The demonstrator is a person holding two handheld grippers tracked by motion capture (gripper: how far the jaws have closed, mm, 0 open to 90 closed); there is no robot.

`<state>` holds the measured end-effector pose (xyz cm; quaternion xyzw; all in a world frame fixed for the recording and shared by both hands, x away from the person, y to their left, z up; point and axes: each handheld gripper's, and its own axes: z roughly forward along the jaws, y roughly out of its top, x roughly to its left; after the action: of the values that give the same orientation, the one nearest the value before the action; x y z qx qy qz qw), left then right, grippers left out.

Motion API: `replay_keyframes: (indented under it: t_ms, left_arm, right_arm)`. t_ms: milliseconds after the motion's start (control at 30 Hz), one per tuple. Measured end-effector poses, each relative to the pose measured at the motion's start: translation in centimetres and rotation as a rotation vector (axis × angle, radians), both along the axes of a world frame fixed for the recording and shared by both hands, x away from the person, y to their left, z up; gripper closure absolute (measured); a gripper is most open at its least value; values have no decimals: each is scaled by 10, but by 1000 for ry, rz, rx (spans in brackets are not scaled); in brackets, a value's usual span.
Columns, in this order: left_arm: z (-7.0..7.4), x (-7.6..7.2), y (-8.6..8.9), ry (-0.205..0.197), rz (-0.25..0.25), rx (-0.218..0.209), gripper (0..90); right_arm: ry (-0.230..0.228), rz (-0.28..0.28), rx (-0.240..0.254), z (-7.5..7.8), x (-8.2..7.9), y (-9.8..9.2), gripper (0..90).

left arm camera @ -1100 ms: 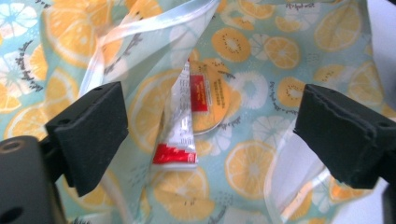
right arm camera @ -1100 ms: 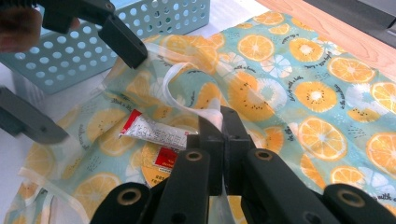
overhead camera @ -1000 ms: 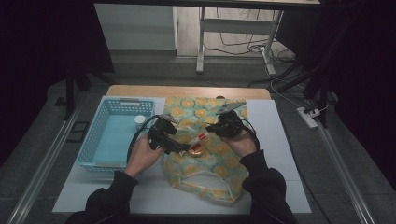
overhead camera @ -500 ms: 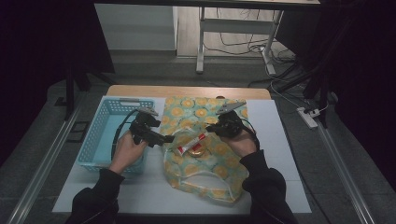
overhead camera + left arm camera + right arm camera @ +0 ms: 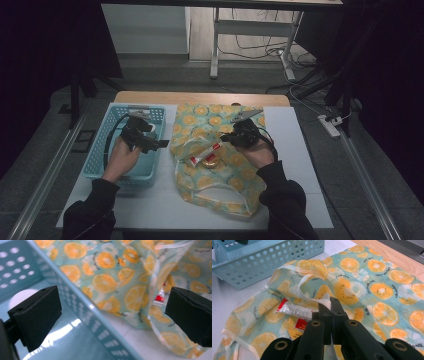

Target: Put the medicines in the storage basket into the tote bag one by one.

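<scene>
High view: your left tongs (image 5: 161, 144) hang over the blue basket (image 5: 97, 159), near the basket wall that faces the bag, with their black jaws pointing toward the fruit-print bag (image 5: 220, 175). Your right tongs (image 5: 224, 140) sit over the bag, just beside its opening. A tube (image 5: 204, 153) with a red end lies in that opening, just left of the right tongs, and a round gold-topped item (image 5: 210, 161) lies right against it. The bag is spread flat on the white counter (image 5: 300, 170), between your two forearms.

Left gripper view: your left tongs (image 5: 112, 320) stand wide apart with nothing between the jaws. The basket's perforated wall (image 5: 82, 312) runs diagonally between them. Past it lies the bag (image 5: 110, 282), and the tube's red end (image 5: 159, 298) peeks out just inside the right-hand jaw. A white round shape (image 5: 20, 296) sits behind the left-hand jaw, inside the basket.

Right gripper view: your right tongs (image 5: 329, 312) are closed tight, pinching a white strip of the bag's edge (image 5: 322, 302). The tube (image 5: 294, 310) lies just ahead and to the left of the tips, resting on the bag (image 5: 372, 290). The gold item (image 5: 298, 328) sits under it. The basket (image 5: 267, 260) stands well beyond, at upper left.
</scene>
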<state>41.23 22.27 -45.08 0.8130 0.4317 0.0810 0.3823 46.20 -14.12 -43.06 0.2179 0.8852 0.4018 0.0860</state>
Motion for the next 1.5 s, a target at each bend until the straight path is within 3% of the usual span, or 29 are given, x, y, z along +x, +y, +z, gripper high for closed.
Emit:
replay_keyframes:
  t_ms: [333, 667, 1067, 1233, 1367, 1500]
  left_arm:
    - [-5, 11, 31, 3, 90, 16, 0]
    - [-19, 29, 41, 17, 135, 47, 0]
    - [-38, 50, 41, 77, 153, 130, 8]
    - [-40, 57, 38, 96, 122, 121, 16]
    - [-41, 63, 34, 100, 119, 164, 63]
    - [-44, 67, 31, 108, 111, 190, 171]
  right_arm:
    - [3, 2, -3, 0, 0, 0, 898]
    - [4, 4, -3, -1, 1, 0, 898]
    - [4, 5, -4, -1, 1, 0, 898]
    - [7, 4, -4, -1, 1, 0, 898]
    - [5, 5, -5, -1, 1, 0, 898]
    - [5, 5, -3, -1, 1, 0, 898]
